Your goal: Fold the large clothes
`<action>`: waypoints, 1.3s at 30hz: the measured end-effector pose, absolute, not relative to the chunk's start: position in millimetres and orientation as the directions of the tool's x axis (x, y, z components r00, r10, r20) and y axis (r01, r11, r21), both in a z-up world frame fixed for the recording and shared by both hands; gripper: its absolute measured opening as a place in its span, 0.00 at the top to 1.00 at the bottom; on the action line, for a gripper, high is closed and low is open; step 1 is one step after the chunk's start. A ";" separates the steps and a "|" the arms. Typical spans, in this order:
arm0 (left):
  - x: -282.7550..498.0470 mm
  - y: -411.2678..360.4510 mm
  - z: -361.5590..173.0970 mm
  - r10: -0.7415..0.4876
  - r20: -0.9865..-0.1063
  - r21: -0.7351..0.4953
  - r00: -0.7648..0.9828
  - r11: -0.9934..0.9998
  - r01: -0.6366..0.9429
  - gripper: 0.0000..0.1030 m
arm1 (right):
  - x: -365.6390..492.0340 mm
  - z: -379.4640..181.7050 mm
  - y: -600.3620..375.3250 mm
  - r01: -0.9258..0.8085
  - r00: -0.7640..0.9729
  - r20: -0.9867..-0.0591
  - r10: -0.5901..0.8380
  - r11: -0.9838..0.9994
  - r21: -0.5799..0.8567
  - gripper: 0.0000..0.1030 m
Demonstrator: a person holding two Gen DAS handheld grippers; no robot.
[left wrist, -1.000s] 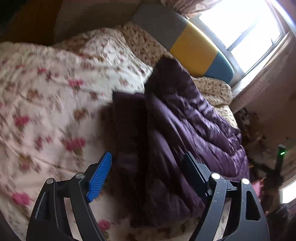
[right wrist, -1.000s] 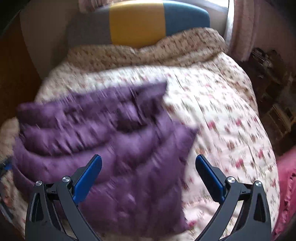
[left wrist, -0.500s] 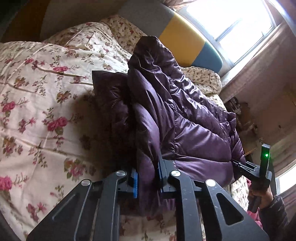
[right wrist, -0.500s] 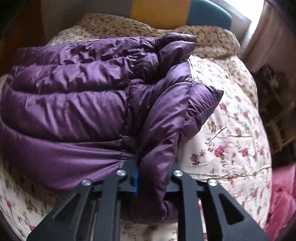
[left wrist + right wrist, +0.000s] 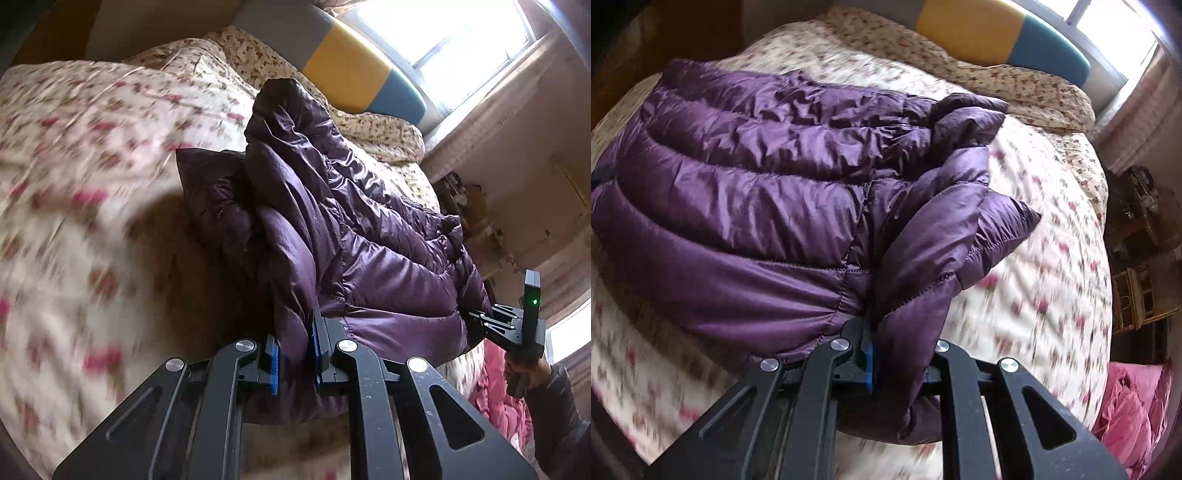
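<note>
Purple quilted puffer jacket (image 5: 746, 192) lies bunched on floral bedspread (image 5: 92, 177), hem toward near bed edge; open quilt stretches wide on either side. Left gripper (image 5: 295, 354) jaws pinch glossy hem fold; right gripper (image 5: 897, 354) jaws clamp puffy sleeve edge. Padded headboard (image 5: 351, 70), window behind.

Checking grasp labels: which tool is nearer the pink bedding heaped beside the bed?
Right. The right tool, clamped on the purple jacket, has the pink bedding just beside it; the left tool grips the jacket's opposite end, farther away.
</note>
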State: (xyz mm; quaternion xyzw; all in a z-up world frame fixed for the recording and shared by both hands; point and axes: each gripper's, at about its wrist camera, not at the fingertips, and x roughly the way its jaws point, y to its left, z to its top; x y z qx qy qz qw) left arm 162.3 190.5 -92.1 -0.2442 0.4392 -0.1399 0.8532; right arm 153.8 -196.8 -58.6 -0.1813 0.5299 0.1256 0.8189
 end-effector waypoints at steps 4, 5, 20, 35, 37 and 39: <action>118.1 188.7 -91.5 -0.464 -0.685 -0.542 0.562 0.840 0.032 0.88 | 107.7 -57.6 -197.7 -0.403 0.385 -0.922 0.035 0.905 -0.134 0.90; 109.7 187.8 -91.9 -0.467 -0.686 -0.544 0.558 0.839 0.032 0.88 | 98.9 -56.9 -198.8 -0.400 0.380 -0.924 0.039 0.908 -0.126 0.89; 135.7 212.0 -55.7 -0.388 -0.633 -0.572 0.670 0.817 -0.066 0.24 | 158.2 -21.9 -212.9 -0.175 0.520 -0.851 0.079 0.984 -0.016 0.25; 225.3 181.7 -80.7 -0.132 -0.812 -0.338 0.569 0.901 -0.272 0.86 | 235.1 -51.2 -214.0 0.003 0.544 -0.839 0.025 0.999 0.032 0.92; 231.6 181.1 -90.3 -0.085 -0.826 -0.290 0.557 0.911 -0.292 0.86 | 239.3 -55.3 -210.3 0.012 0.564 -0.825 -0.015 1.000 -0.010 0.92; 238.2 178.7 -101.3 -0.051 -0.840 -0.249 0.541 0.921 -0.299 0.86 | 239.6 -62.9 -204.4 0.013 0.579 -0.813 -0.066 0.997 -0.072 0.92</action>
